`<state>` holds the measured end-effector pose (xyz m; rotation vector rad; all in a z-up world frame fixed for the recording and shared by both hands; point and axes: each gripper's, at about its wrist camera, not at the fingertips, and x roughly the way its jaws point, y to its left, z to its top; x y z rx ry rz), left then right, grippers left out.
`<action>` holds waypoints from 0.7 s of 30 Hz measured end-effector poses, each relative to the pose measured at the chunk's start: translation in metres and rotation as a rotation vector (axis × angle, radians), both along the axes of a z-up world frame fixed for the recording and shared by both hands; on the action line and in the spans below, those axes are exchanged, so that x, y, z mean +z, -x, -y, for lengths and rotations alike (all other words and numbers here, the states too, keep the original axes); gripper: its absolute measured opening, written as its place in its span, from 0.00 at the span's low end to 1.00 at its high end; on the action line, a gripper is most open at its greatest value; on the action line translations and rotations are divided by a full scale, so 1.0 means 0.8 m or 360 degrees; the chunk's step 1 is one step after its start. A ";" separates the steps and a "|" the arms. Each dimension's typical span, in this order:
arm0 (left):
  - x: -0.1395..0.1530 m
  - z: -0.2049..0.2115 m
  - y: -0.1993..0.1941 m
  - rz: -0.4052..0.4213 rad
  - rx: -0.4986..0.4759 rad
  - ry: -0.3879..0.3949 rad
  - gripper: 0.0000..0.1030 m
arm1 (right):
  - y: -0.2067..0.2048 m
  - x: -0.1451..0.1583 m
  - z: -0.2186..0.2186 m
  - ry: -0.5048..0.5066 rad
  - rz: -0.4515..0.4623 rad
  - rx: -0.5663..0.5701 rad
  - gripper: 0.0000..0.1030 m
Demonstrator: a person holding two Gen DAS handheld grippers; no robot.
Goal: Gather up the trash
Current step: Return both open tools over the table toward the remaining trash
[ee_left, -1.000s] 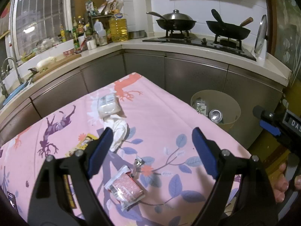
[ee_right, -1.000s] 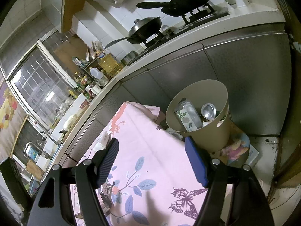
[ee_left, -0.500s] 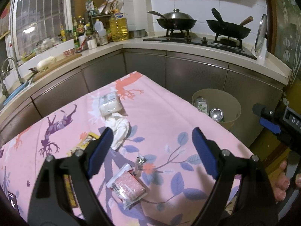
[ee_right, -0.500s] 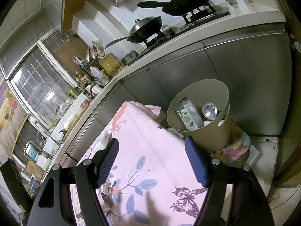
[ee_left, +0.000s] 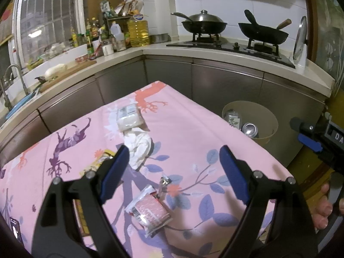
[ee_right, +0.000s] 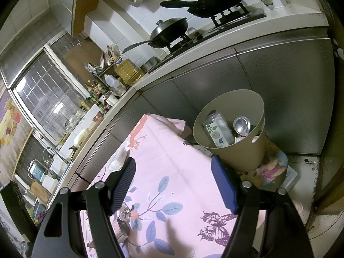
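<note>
While both grippers hover over the pink-clothed desk [ee_left: 193, 129], left gripper [ee_left: 172, 169] jaws open, empty; crumpled tissue [ee_left: 139, 146] at 11 o'clock, red wrapper [ee_left: 150, 211] at 6; right gripper [ee_right: 173, 185] jaws open, empty, bin [ee_right: 240, 154] at 1 o'clock

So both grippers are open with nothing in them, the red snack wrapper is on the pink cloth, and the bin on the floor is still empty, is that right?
Not quite: the bin is not empty. The right wrist view shows a can and a printed carton inside it. The rest holds: left gripper and right gripper open, red snack wrapper on the pink cloth.
</note>
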<state>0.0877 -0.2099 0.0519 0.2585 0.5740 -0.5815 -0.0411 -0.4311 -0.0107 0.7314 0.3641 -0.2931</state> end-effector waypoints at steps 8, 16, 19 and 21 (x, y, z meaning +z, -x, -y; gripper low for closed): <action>0.003 -0.003 -0.003 0.0001 0.0016 -0.0001 0.80 | 0.000 -0.001 -0.001 0.0001 0.0001 0.0003 0.68; 0.003 -0.024 -0.012 -0.0004 0.0074 0.0001 0.80 | -0.007 0.011 -0.012 0.0008 -0.0005 0.0030 0.68; 0.003 -0.033 -0.017 -0.0008 0.0107 0.0003 0.80 | -0.011 0.014 -0.015 0.0014 -0.0009 0.0045 0.68; 0.003 -0.042 -0.022 -0.0010 0.0136 0.0003 0.80 | -0.013 0.014 -0.017 0.0017 -0.0012 0.0055 0.68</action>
